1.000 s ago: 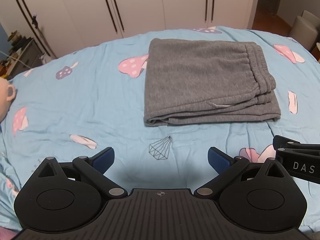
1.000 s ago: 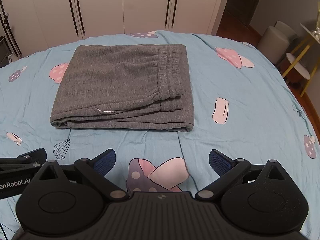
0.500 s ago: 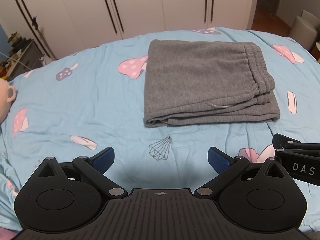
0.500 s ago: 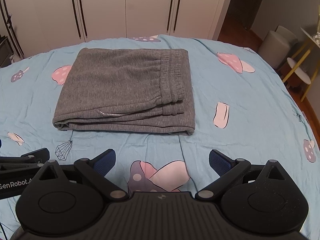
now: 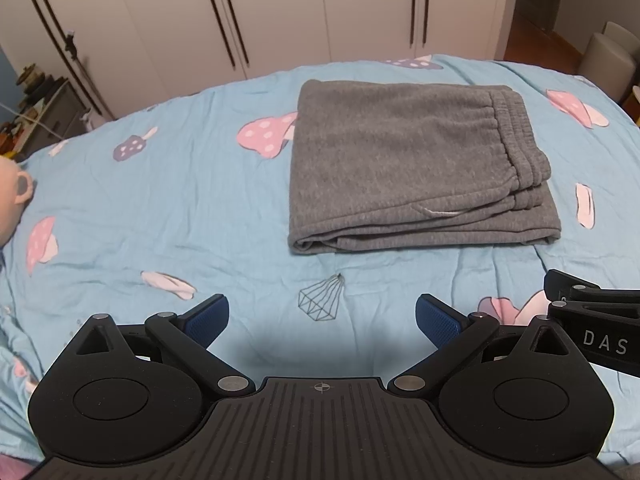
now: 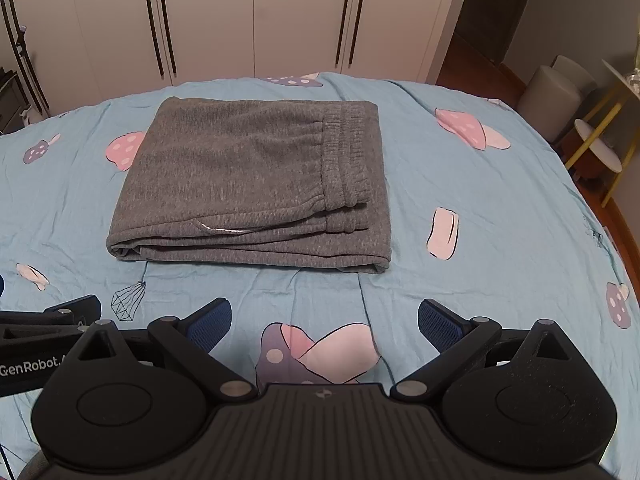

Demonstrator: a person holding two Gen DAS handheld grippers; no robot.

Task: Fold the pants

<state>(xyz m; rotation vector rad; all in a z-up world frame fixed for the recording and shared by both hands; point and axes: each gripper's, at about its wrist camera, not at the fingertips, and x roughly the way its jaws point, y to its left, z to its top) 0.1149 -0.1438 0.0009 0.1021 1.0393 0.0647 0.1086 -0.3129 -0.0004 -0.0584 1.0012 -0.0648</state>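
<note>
The grey pants (image 5: 412, 160) lie folded into a flat, layered rectangle on the bed (image 5: 160, 200), which wears a light blue sheet printed with pink and purple mushrooms. The waistband (image 6: 348, 160) runs along the right side of the stack, its ribbed elastic edges stepped one over another, and the rounded fold edge faces the grippers. A pale cord (image 6: 224, 231) shows at a pocket opening on the near part of the pants. The left gripper (image 5: 322, 316) hovers over the sheet short of the near edge of the pants, its jaws spread wide with nothing between the blue pads (image 5: 208, 318); it touches no cloth. The right gripper (image 6: 324, 318) sits likewise short of the pants' near edge, jaws wide apart and empty, above a mushroom print (image 6: 320, 354). In each wrist view the other gripper's body shows at the side, so the two are close beside one another, both well clear of the pants. A small line drawing of a whisk (image 5: 322, 300) marks the sheet between the pants and the left gripper. Beyond the pants, past the far edge of the bed, stands a white wardrobe (image 6: 256, 16) with dark vertical handles. To the right of the pants, off the bed, are a grey stool (image 6: 556, 96) and a round side table (image 6: 600, 152) with yellow legs.
</note>
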